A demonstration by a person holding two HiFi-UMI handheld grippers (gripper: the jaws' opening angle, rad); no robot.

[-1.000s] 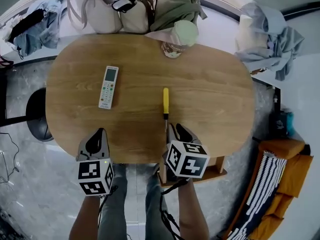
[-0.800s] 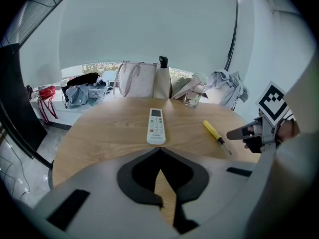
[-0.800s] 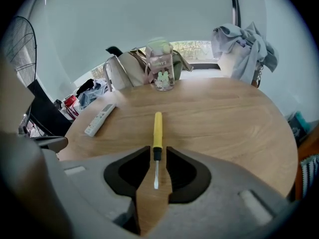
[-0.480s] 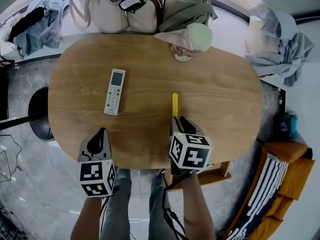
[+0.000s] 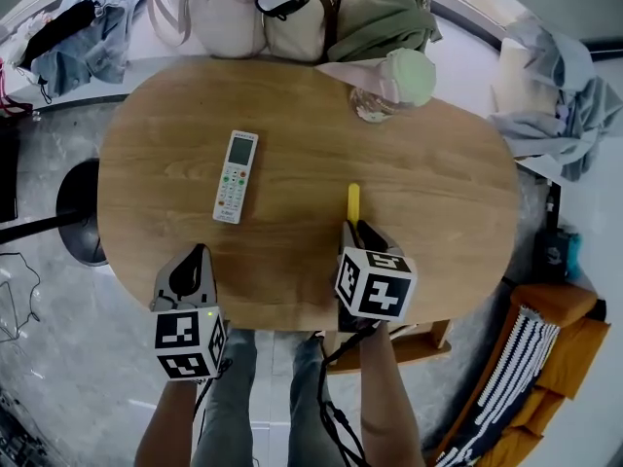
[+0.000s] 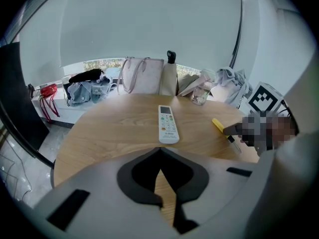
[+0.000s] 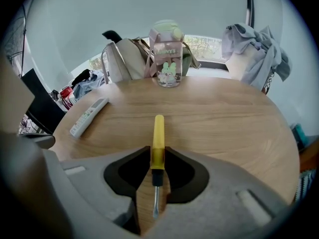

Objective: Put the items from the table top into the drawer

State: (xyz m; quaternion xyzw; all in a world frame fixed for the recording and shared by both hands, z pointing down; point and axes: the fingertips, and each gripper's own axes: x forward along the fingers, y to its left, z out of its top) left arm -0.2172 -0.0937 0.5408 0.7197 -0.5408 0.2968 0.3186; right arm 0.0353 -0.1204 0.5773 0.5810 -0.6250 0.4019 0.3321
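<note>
**Right Gripper Astride the Screwdriver, Left Gripper Idle**

Since the earlier frames, your right gripper (image 7: 158, 154) has advanced from the near table edge out over the screwdriver (image 5: 353, 200). The tool itself has not shifted relative to the remote control (image 5: 237, 176).

1. Right gripper: the jaws stand apart, open, one on each side of the screwdriver. The lower end of the yellow handle sits between the pads with very little clearance on either side. The metal shaft runs back between the jaws towards you, and the upper handle projects forward past the fingertips. The screwdriver lies flat on the wooden table (image 5: 438, 193), not lifted.

2. Left gripper (image 6: 159, 156): the jaws meet at the tips and nothing is between them. It hangs over the near-left edge of the table, pointing towards the remote control.

3. Remote control: white, lying flat on the table ahead of the left gripper, well apart from the screwdriver and to its left.

4. Far side of the table: a clear water bottle (image 7: 168, 54) with a green cap stands upright near the far edge. Beyond that edge, several bags (image 5: 209, 13) sit side by side.
</note>
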